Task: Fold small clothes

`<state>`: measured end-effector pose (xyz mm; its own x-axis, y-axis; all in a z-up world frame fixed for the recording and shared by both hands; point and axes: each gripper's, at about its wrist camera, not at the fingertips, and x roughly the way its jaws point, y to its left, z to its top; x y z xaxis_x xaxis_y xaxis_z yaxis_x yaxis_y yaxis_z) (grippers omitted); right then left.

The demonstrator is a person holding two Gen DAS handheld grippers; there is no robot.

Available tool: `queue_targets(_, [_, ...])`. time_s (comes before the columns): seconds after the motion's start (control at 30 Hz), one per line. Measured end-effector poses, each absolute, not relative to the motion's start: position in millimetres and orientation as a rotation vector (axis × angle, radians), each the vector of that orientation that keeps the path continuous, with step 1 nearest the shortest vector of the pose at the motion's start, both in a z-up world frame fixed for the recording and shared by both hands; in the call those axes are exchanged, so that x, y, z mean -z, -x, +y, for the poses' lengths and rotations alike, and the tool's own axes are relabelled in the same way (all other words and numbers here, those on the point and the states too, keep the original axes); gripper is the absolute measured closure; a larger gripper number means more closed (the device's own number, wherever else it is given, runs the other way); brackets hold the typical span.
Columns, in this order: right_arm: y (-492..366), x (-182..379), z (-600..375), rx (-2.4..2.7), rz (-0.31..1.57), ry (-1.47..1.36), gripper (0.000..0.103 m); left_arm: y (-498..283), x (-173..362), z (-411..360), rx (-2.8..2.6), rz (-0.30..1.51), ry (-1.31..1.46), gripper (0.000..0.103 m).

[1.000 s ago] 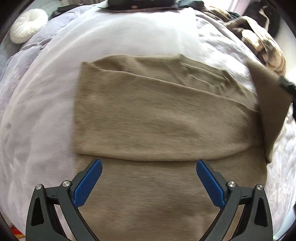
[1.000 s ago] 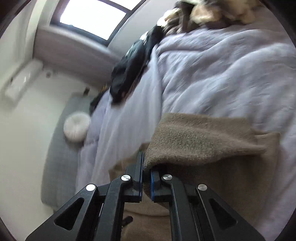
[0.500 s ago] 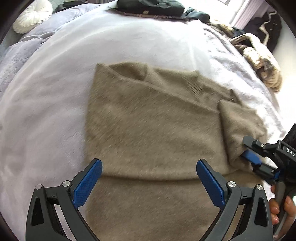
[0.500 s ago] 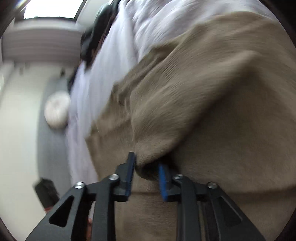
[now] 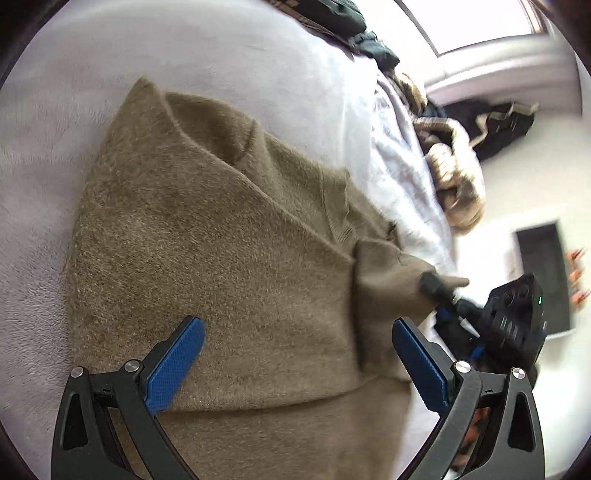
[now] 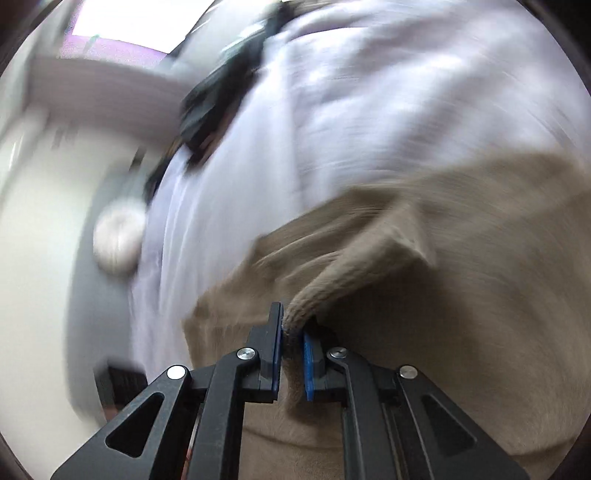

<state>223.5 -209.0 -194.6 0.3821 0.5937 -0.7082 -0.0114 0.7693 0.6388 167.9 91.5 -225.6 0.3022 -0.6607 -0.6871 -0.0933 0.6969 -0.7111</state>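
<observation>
Fingers of the right gripper (image 6: 291,341) pinch the sweater's (image 5: 221,258) edge; left gripper (image 5: 295,362) fingers gape above it.

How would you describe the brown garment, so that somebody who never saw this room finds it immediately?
Look at the pale lilac blanket that covers the bed. On its middle lies the brown sweater, fuzzy knit, partly folded, one edge pinched in the right gripper. The dark clothes and the striped beige pile lie bunched at the bed's far edge.

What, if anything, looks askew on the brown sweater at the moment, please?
The sweater lies mostly flat on the blanket, but its right-hand flap is bunched and pulled out sideways, pinched in the right gripper. Nothing looks damaged.
</observation>
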Motion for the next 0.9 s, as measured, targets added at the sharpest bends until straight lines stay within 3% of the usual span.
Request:
queue_targets(0.23, [-201, 209, -103, -0.637, 1.291, -0.236, 0.088, -174, 232, 110, 0.493, 1.215, 0.92, 0.001])
queue_targets(0.3, [-197, 220, -96, -0.626, 1.357, -0.211, 0.079, -175, 233, 112, 0.496, 1.211, 0.934, 0.001])
queue_targets(0.37, [-192, 226, -100, -0.627, 1.385, -0.257, 0.047, -174, 234, 113, 0.496, 1.214, 0.93, 0.001])
queue_targets(0.67, [-136, 224, -233, -0.373, 1.365, -0.594, 0.045, -173, 228, 95, 0.443, 1.267, 0.78, 0.002])
queue_targets(0.73, [-119, 228, -275, -0.253, 1.331, -0.717, 0.045, -172, 226, 89, 0.428, 1.286, 0.719, 0.014])
queue_targets(0.8, [-105, 231, -319, -0.122, 1.267, -0.86, 0.045, -172, 227, 82, 0.413, 1.319, 0.645, 0.049])
queue_targets(0.83, [-101, 235, -338, -0.065, 1.232, -0.93, 0.045, -172, 229, 79, 0.417, 1.337, 0.614, 0.061])
queue_targets(0.87, [-96, 240, -358, -0.01, 1.191, -1.017, 0.045, -172, 232, 77, 0.417, 1.351, 0.589, 0.086])
queue_targets(0.9, [-93, 245, -372, 0.026, 1.157, -1.089, 0.045, -172, 233, 74, 0.41, 1.366, 0.558, 0.097])
